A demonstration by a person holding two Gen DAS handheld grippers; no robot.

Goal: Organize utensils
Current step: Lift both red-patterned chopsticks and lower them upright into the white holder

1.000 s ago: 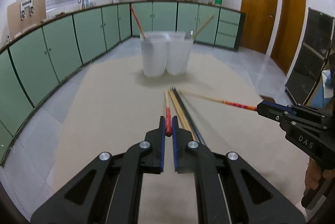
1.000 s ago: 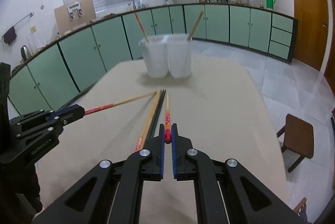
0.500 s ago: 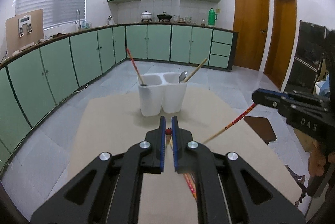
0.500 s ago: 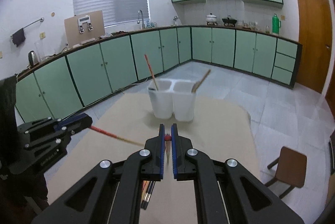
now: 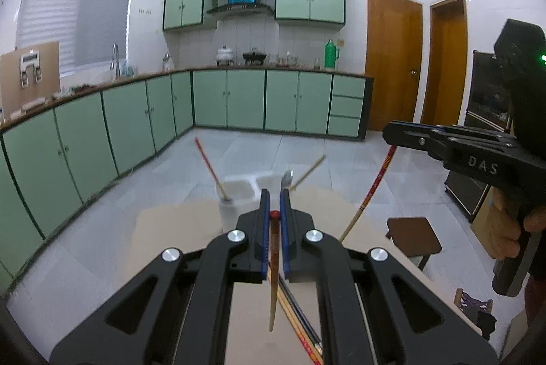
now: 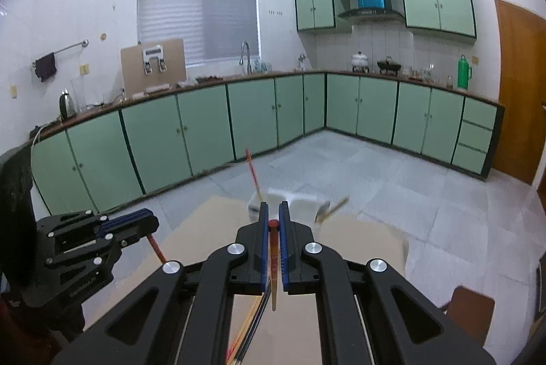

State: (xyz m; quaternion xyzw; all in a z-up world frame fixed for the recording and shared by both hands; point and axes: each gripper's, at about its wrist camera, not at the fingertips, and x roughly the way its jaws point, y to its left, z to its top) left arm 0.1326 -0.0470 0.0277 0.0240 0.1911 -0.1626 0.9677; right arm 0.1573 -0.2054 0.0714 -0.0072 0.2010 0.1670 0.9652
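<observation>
Red-tipped wood is what you have in each grip: your left gripper (image 5: pixel 275 216) has its blue-padded fingers (image 5: pixel 264 228) pressed in on a red-ended chopstick (image 5: pixel 273 269), whose pale tip hangs down toward the counter (image 5: pixel 170 228) below. Your right gripper (image 6: pixel 273 223) is closed the same way on a second chopstick (image 6: pixel 273 266), its red end showing between the fingers and its shaft dropping toward the near edge. From the left wrist view you can see that right gripper (image 5: pixel 390 134) at the right of the scene, raised well above the counter, with its chopstick (image 5: pixel 368 194) slanting down and to the left. From the right wrist view your left gripper (image 6: pixel 150 223) sits at the left, a short red length of its chopstick (image 6: pixel 155 247) showing under the fingers. The white two-compartment holder (image 5: pixel 239 194) stands at the far end of the beige counter, just beyond your left fingers; a red chopstick (image 5: pixel 210 169) leans out of its left compartment, and a spoon (image 5: pixel 286 179) and a wooden stick (image 5: pixel 309 172) stand in the right one. The rest of the loose chopsticks (image 5: pixel 300 320) lie bundled on the counter close under the left gripper. A brown stool (image 5: pixel 413 237) stands on the floor to the right of the counter.
</observation>
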